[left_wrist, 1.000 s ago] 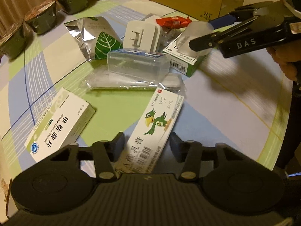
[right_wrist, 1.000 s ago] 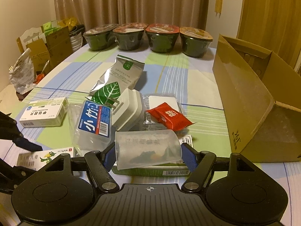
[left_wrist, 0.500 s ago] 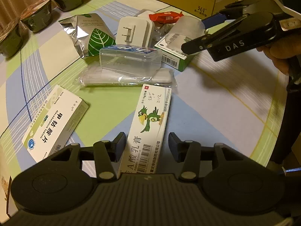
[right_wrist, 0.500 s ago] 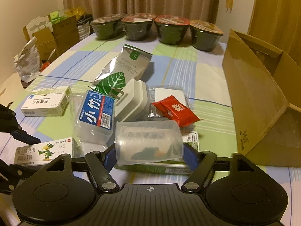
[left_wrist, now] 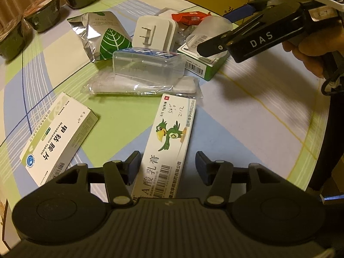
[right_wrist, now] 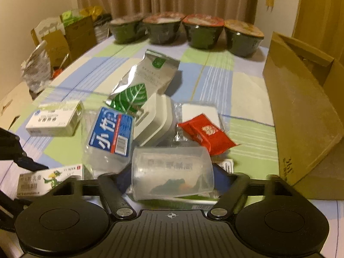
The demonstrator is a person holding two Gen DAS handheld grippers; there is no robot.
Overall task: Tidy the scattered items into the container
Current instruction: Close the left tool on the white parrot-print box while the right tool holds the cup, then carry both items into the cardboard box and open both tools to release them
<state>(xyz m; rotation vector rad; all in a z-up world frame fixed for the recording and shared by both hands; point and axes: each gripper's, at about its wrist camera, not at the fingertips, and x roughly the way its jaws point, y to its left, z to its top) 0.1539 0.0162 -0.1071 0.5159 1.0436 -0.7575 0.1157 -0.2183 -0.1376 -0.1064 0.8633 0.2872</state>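
Observation:
A long white carton with a green parrot [left_wrist: 172,137] lies on the checked cloth between the fingers of my left gripper [left_wrist: 167,166]. Its jaws are opening, and a gap shows at the right finger [left_wrist: 203,167]. My right gripper [right_wrist: 173,177] is closing on a translucent plastic cup [right_wrist: 172,169] that lies on its side, with both pads against the cup's ends. In the left wrist view the same cup [left_wrist: 209,29] sits in that gripper over a green-and-white box [left_wrist: 204,62]. The open cardboard box [right_wrist: 301,118] stands at the right.
Piled mid-table are a clear case with a blue label [left_wrist: 148,64], a white plug adapter [left_wrist: 153,32], a foil leaf pouch [left_wrist: 101,34], a red sachet [left_wrist: 189,18] and a wrapped flat pack [left_wrist: 139,86]. A white tablet carton [left_wrist: 58,137] lies left. Several green bowls [right_wrist: 202,34] line the far edge.
My left gripper's fingers have spread a little wider around the parrot carton. The right gripper has tipped slightly, with the cup still between its fingers.

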